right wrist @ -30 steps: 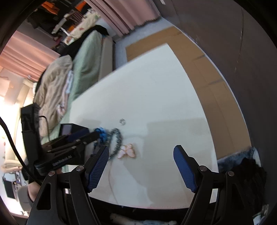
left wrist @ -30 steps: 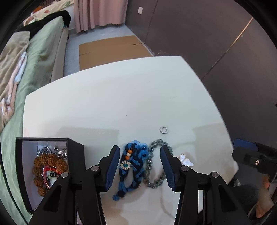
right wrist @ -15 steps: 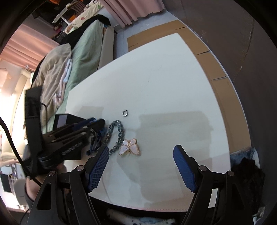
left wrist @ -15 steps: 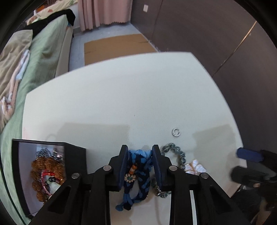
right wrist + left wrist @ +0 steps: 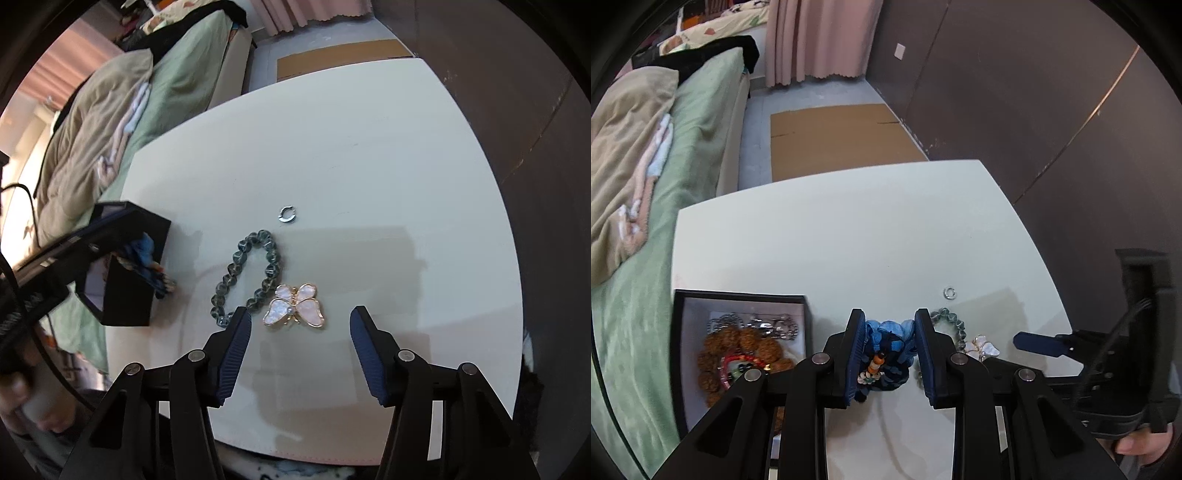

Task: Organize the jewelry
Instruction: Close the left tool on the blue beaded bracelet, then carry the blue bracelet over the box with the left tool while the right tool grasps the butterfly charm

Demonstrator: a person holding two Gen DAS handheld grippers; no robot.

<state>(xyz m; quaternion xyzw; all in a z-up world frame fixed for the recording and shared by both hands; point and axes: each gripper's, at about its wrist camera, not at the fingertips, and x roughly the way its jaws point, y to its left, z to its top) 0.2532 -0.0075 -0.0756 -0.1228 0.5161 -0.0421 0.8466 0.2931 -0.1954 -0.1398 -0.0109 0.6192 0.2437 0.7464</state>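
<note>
Now blue woven bracelet (image 5: 886, 347) between left jaws

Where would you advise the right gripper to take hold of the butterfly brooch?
Across its narrow gold body, from above: the butterfly brooch lies flat, wings spread, between the closing pads of the right gripper. Avoid the bead bracelet touching its left wing.

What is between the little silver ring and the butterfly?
Only bare white table lies between the ring and the butterfly; the right wrist view shows it.
</note>
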